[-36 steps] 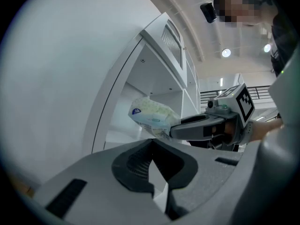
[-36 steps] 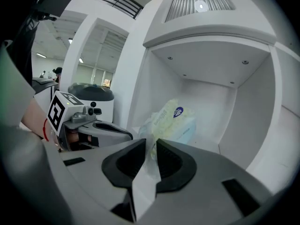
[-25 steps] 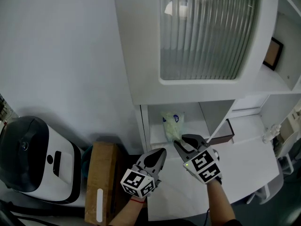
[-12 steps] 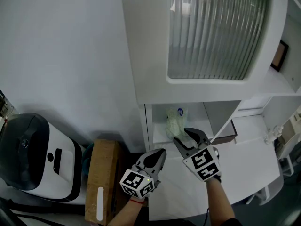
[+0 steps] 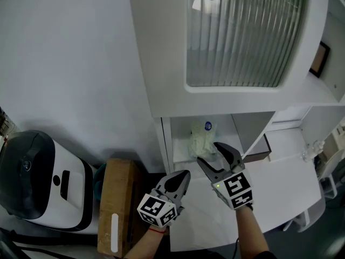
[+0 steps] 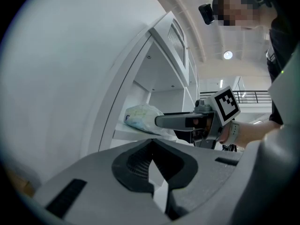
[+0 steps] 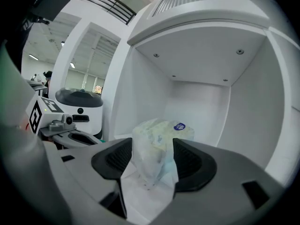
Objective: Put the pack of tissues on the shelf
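Head view: left gripper (image 5: 181, 176) is nearest, held low and short of the shelf unit. Its jaws are pressed together with nothing in them. The left gripper view agrees: the pads meet edge to edge.

Left of it is a brown cardboard box (image 5: 115, 198). Further left stands a black-and-white machine (image 5: 32, 179).

Right gripper (image 5: 210, 154) is slightly ahead, at the mouth of the open shelf (image 5: 179, 154) compartment and above the white counter (image 5: 280, 190). Its jaws have just been opening and now stand wide.

Right gripper view: the pack of tissues (image 7: 157, 149) has its near end between the two pads, which flank it closely on both sides. No squeeze shows on the wrap. The pack rests on the shelf floor inside the compartment, roughly mid-width. A round blue sticker (image 7: 179, 126) sits on its far top corner. Behind it is the plain white back wall.

Above the compartment is a cabinet door with ribbed glass (image 5: 240, 34). Far right, a dark picture frame (image 5: 320, 60) sits in a side niche.
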